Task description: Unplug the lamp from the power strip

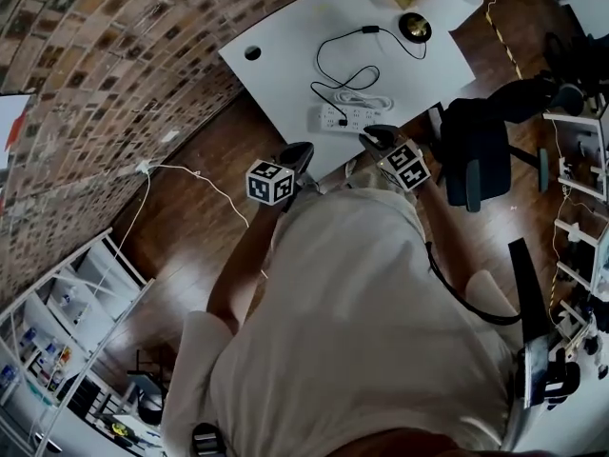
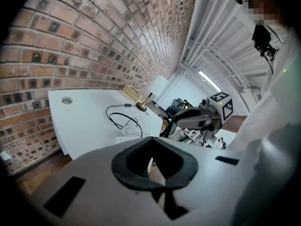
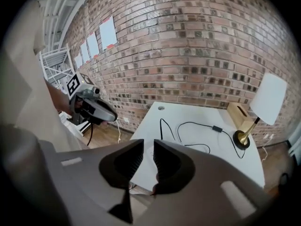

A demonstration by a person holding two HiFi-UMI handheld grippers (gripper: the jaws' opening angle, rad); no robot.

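Power strip (image 1: 354, 117) lies near table (image 1: 285, 55) edge, seemingly plugged.

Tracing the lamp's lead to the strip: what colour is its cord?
Black; the cord shows best in the head view.

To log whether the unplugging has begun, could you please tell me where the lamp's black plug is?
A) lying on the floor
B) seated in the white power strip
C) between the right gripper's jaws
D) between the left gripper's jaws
B: the head view shows the black plug seated in the white power strip, while the right gripper is empty.
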